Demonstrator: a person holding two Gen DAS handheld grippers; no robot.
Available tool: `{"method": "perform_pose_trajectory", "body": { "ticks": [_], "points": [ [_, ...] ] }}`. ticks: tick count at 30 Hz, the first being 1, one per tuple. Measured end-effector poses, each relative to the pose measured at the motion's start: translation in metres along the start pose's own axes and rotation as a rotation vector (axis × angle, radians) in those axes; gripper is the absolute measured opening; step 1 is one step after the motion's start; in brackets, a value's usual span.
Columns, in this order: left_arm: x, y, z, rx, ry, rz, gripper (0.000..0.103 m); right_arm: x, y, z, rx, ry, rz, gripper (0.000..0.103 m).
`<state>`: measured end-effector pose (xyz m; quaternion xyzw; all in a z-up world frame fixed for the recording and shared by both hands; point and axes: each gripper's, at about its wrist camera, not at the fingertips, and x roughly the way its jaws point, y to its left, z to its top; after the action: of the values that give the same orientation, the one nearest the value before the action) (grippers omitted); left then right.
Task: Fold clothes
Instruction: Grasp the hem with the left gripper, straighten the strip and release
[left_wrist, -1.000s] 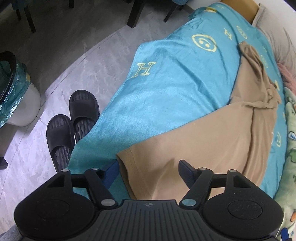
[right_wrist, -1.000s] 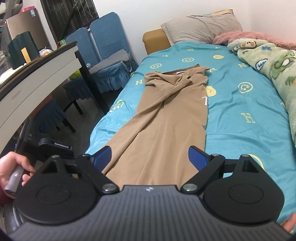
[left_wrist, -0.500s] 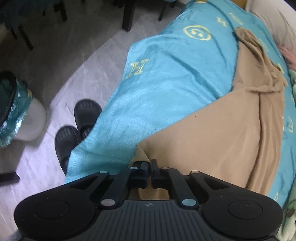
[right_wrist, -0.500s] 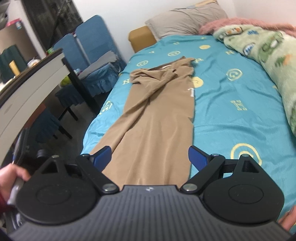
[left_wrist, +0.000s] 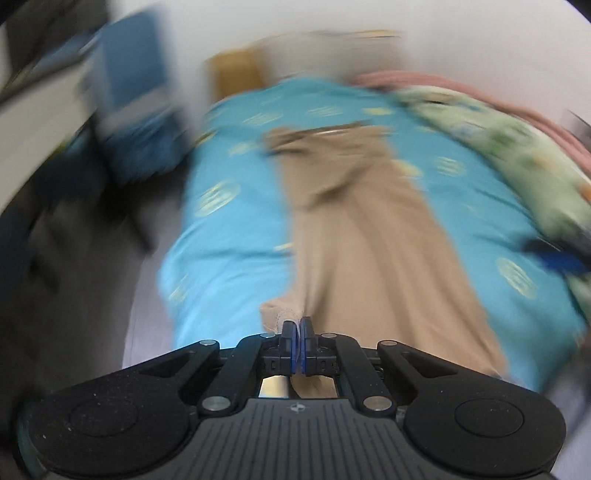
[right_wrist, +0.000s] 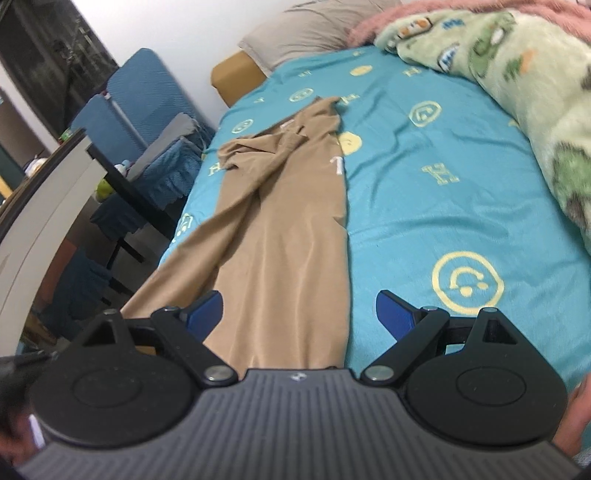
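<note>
The tan garment (right_wrist: 288, 236) lies stretched along the bed (right_wrist: 424, 206), its long axis running from the bottom centre of the frame up toward the pillow (right_wrist: 310, 29) at the top, collar end farthest away. The left hand-held gripper (left_wrist: 296, 325) is clamped on the garment's near hem corner, lifting it slightly. The right hand-held gripper (right_wrist: 299, 314) stands wide, its blue pads straddling the near hem without pressing it.

Turquoise patterned bedsheet (right_wrist: 424, 206): bare between tan garment (right_wrist: 288, 236) and green fleece blanket (right_wrist: 535, 110). Blue chairs (right_wrist: 147, 122) crowd the bed's left edge.
</note>
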<state>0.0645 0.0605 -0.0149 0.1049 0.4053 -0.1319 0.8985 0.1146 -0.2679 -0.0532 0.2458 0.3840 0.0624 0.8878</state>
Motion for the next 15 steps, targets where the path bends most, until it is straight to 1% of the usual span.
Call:
{"method": "perform_pose_trajectory", "body": {
  "ticks": [1, 3, 4, 6, 7, 8, 9, 10, 11, 12, 13, 14, 15],
  "points": [
    [-0.004, -0.016, -0.003, 0.06, -0.001, -0.039, 0.002, 0.002, -0.004, 0.0, 0.024, 0.011, 0.009, 0.091],
    [-0.005, -0.042, -0.009, 0.164, 0.026, -0.109, 0.003, 0.007, -0.014, 0.0, 0.089, 0.04, 0.036, 0.091],
    [0.0, -0.048, -0.01, 0.17, 0.066, -0.158, 0.004, 0.01, -0.018, -0.001, 0.122, 0.057, 0.047, 0.091],
    [0.008, -0.06, -0.012, 0.182, 0.145, -0.255, 0.017, 0.014, -0.027, -0.003, 0.189, 0.092, 0.069, 0.091],
    [0.012, -0.064, -0.012, 0.179, 0.179, -0.3, 0.021, 0.016, -0.031, -0.005, 0.219, 0.11, 0.081, 0.091],
    [0.013, -0.056, -0.01, 0.134, 0.188, -0.327, 0.031, 0.017, -0.034, -0.007, 0.244, 0.124, 0.092, 0.091],
    [0.015, -0.047, -0.007, 0.081, 0.194, -0.356, 0.041, 0.018, -0.037, -0.009, 0.266, 0.136, 0.106, 0.086],
    [0.018, -0.032, -0.004, -0.01, 0.189, -0.388, 0.045, 0.021, -0.038, -0.01, 0.28, 0.154, 0.106, 0.079],
    [0.023, -0.013, -0.001, -0.117, 0.185, -0.418, 0.055, 0.023, -0.038, -0.012, 0.293, 0.172, 0.107, 0.072],
    [0.03, 0.008, -0.001, -0.236, 0.184, -0.442, 0.063, 0.027, -0.039, -0.015, 0.303, 0.19, 0.102, 0.073],
    [0.038, 0.028, 0.0, -0.351, 0.183, -0.461, 0.066, 0.03, -0.038, -0.016, 0.306, 0.205, 0.092, 0.073],
    [0.049, 0.043, -0.002, -0.442, 0.186, -0.456, 0.068, 0.033, -0.037, -0.018, 0.308, 0.22, 0.083, 0.073],
    [0.061, 0.059, -0.004, -0.533, 0.189, -0.45, 0.069, 0.037, -0.036, -0.02, 0.304, 0.24, 0.07, 0.073]
  ]
}}
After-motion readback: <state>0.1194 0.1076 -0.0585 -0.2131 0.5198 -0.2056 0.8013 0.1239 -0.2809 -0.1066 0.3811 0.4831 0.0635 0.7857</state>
